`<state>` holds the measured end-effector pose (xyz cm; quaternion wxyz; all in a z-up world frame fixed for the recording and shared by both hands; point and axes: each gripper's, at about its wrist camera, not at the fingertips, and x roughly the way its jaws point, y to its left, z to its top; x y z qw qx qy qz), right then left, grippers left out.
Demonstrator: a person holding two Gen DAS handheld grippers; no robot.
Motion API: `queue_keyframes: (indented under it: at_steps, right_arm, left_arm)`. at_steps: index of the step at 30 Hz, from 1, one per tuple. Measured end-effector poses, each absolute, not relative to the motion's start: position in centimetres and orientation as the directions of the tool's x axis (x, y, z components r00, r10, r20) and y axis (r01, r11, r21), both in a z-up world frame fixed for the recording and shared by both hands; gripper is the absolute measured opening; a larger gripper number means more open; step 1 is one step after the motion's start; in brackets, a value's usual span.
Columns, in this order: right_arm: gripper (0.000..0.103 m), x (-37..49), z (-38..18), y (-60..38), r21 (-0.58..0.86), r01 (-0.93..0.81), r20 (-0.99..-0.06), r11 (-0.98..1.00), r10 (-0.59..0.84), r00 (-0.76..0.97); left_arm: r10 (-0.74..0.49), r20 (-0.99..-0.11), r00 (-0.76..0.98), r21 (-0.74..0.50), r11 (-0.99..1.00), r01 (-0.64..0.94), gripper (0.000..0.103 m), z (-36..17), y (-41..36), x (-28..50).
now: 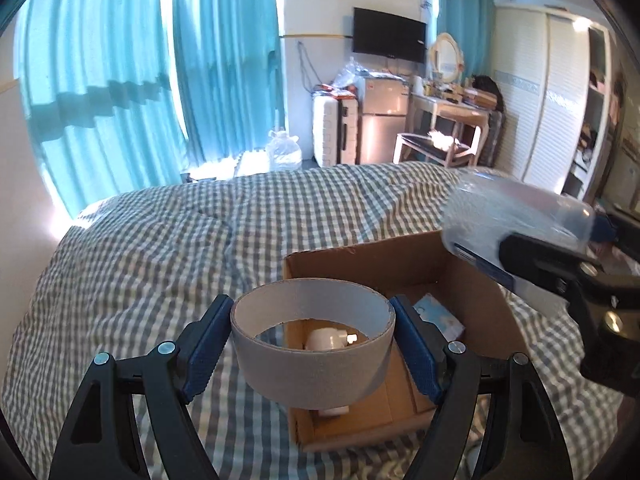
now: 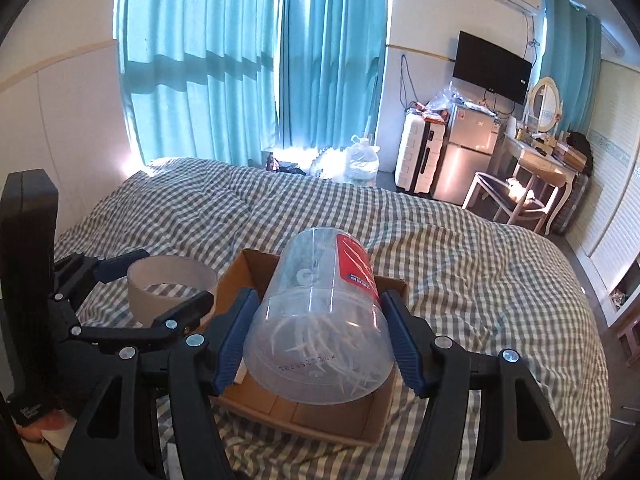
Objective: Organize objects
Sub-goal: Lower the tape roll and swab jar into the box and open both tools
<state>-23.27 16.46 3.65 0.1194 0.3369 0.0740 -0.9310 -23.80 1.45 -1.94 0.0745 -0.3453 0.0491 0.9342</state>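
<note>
the left tool (image 1: 313, 344) pinches a grey cardboard tape ring (image 1: 312, 356) between its blue pads, held in the air over the near left edge of an open cardboard box (image 1: 472, 276). the right tool (image 2: 316, 344) clamps a clear plastic jar (image 2: 320, 320) with a red label, tilted, above the same box; thin white sticks lie inside the jar. the box sits on a bed (image 1: 160, 248) covered in grey and white check cloth, and holds a small white item (image 1: 328, 338) and a pale blue packet (image 1: 440, 318). beyond the tools hang teal curtains (image 1: 120, 80); farther right are a wall tv (image 1: 389, 41), a white suitcase (image 1: 326, 130), a small fridge (image 1: 384, 124), a dressing table (image 1: 448, 106) with an oval mirror, and a chair (image 1: 434, 146)
</note>
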Motion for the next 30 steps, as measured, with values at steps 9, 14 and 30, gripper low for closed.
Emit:
queue_keyframes:
  at_steps: [9, 14, 30]
  right_arm:
    - [0.063, -28.8, -2.4, 17.4, -0.026, 0.282, -0.722, -0.959, -0.178, -0.669]
    - [0.063, -29.2, -4.6, 17.5, -0.065, 0.288, -0.731, -0.955, -0.151, -0.665]
    - [0.071, -28.8, -6.2, 18.2, -0.025, 0.271, -0.746, -0.962, -0.162, -0.646]
  left_arm:
    - [0.151, -0.702, -0.696, 0.062, -0.961, -0.271, 0.081, -6.9, 4.0, -27.6]
    - [0.157, -0.722, -0.674, 0.071, -0.952, -0.298, 0.081, -8.4, 4.8, -28.6]
    - [0.164, -0.756, -0.633, 0.059, -0.947, -0.316, 0.09, -9.8, 5.3, -28.2]
